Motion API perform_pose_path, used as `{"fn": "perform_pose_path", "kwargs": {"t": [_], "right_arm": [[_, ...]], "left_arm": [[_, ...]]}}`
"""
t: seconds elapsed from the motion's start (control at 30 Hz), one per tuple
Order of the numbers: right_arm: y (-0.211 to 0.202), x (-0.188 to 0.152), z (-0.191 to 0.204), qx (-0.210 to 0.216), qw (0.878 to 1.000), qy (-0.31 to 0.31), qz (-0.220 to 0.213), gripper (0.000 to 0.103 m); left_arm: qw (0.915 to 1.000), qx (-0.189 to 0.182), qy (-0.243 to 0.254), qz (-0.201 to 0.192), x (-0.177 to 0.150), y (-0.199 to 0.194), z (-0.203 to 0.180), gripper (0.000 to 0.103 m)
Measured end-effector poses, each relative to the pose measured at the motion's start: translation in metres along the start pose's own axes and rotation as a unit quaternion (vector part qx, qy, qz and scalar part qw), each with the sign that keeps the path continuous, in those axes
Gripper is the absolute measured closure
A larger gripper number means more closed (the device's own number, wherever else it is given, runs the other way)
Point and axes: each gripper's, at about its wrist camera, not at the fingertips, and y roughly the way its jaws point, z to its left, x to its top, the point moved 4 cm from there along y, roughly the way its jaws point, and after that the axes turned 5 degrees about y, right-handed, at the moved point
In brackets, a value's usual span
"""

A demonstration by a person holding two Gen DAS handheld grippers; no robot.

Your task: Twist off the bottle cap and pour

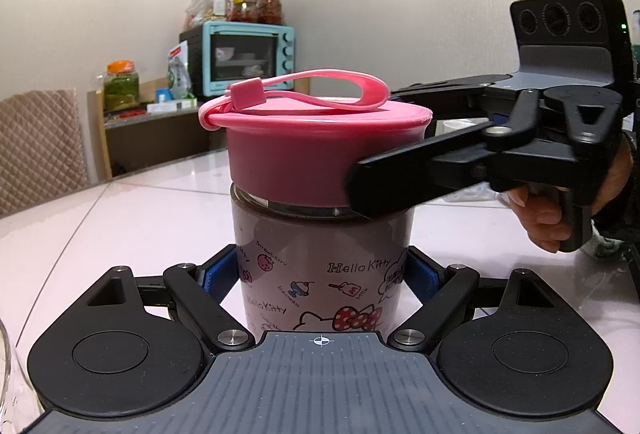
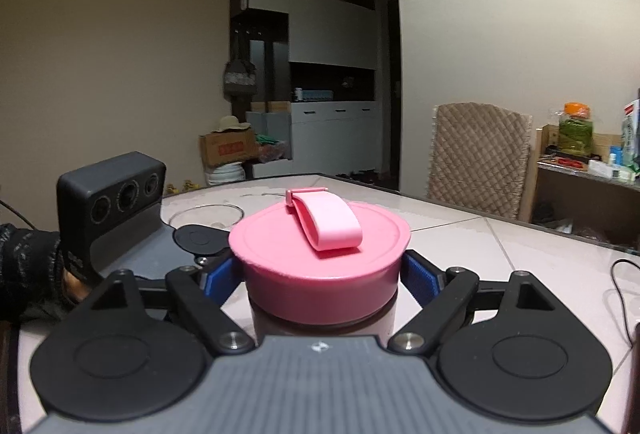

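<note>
Left gripper (image 1: 320, 274) clamped the bottle (image 1: 320, 274) body, upright on the table (image 1: 120, 214). Right gripper (image 2: 320, 278) straddled the pink cap (image 2: 320, 254), pads slackened, just clear. Best regrip squarely, then twist level.

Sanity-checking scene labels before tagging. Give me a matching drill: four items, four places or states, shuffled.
Items:
1. left gripper
2. right gripper
3. toaster oven
4. glass bowl

Places or states:
A. teal, far behind the bottle
B. fingers either side of the pink cap
C. clear, standing on the table
D. clamped on the bottle's printed body

Pairs: 1-D, 2-B, 3-A, 4-C
</note>
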Motion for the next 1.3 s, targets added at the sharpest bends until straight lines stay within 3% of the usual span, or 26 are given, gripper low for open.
{"fn": "perform_pose_path", "kwargs": {"t": [0.1, 0.37, 0.63, 1.3], "right_arm": [[-0.004, -0.002, 0.003, -0.011, 1.0, 0.003, -0.001, 0.009], [-0.021, -0.002, 0.022, -0.117, 0.992, 0.033, -0.017, 0.007], [-0.028, -0.005, 0.049, -0.179, 0.983, 0.03, -0.035, 0.007], [-0.005, -0.017, 0.057, -0.234, 0.968, 0.073, -0.053, 0.007]], "left_arm": [[1.0, 0.0, 0.0, 0.0, 0.0, 0.0, 0.0, 0.014], [1.0, 0.0, 0.0, 0.0, 0.0, 0.0, 0.0, 0.014], [1.0, 0.0, 0.0, 0.0, 0.0, 0.0, 0.0, 0.014], [1.0, 0.0, 0.0, 0.0, 0.0, 0.0, 0.0, 0.014]]}}
